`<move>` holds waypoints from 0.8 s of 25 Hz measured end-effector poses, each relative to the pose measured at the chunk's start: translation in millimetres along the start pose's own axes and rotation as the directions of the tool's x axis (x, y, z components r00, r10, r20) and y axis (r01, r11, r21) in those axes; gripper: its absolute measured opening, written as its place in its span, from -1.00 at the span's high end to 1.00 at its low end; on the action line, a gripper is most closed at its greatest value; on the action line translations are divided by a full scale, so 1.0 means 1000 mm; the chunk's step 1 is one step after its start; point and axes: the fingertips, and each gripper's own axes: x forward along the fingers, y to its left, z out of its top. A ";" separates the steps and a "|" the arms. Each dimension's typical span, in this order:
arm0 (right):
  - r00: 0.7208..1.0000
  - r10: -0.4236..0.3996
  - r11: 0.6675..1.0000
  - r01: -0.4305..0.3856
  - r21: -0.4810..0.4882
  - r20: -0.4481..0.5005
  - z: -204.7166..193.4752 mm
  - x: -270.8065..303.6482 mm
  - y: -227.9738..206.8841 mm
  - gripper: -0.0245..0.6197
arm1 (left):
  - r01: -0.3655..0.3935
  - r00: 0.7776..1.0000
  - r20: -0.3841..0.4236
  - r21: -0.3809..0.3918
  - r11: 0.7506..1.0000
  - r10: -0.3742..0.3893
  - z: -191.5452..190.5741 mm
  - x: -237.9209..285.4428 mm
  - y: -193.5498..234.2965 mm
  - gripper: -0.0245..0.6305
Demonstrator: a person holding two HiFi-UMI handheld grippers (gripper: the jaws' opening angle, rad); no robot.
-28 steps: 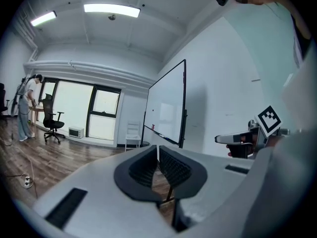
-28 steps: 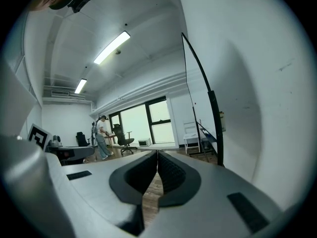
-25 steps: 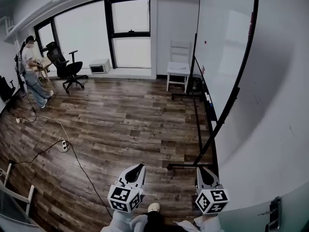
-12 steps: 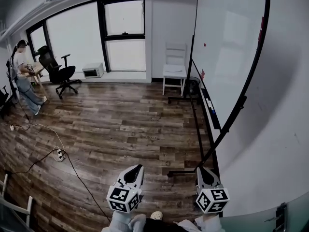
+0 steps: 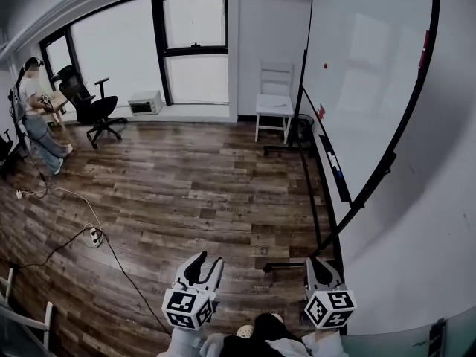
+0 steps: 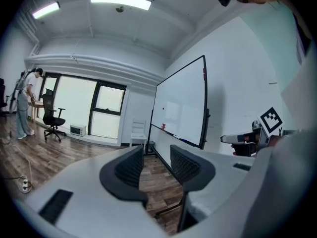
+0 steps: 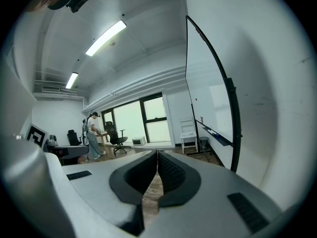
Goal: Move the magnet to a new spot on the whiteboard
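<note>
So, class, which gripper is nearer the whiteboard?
Right. The right gripper sits by the near end of the whiteboard; the left gripper, whose empty jaws have just been opening, is farther left over the floor.

We note the floor as dark wood-grain planking with a matt, slightly worn finish. The whiteboard face is smooth, glossy white; its frame is matt black. The wall is smooth, matt white. The chair has a white painted finish, probably over wood.
</note>
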 end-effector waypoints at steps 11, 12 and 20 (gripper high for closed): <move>0.996 0.080 0.997 -0.080 -0.005 -0.030 -0.002 0.074 0.008 0.84 | -0.094 0.996 -0.015 -0.023 0.995 0.093 -0.013 0.022 0.050 0.35; 0.996 0.085 0.996 -0.085 -0.001 -0.030 -0.001 0.084 0.006 0.84 | -0.095 0.995 -0.012 -0.018 0.995 0.095 -0.010 0.030 0.053 0.35; 0.997 0.078 0.997 -0.077 0.029 -0.020 0.019 0.165 -0.020 0.84 | -0.051 0.998 -0.027 0.010 0.999 0.051 0.008 0.110 0.080 0.35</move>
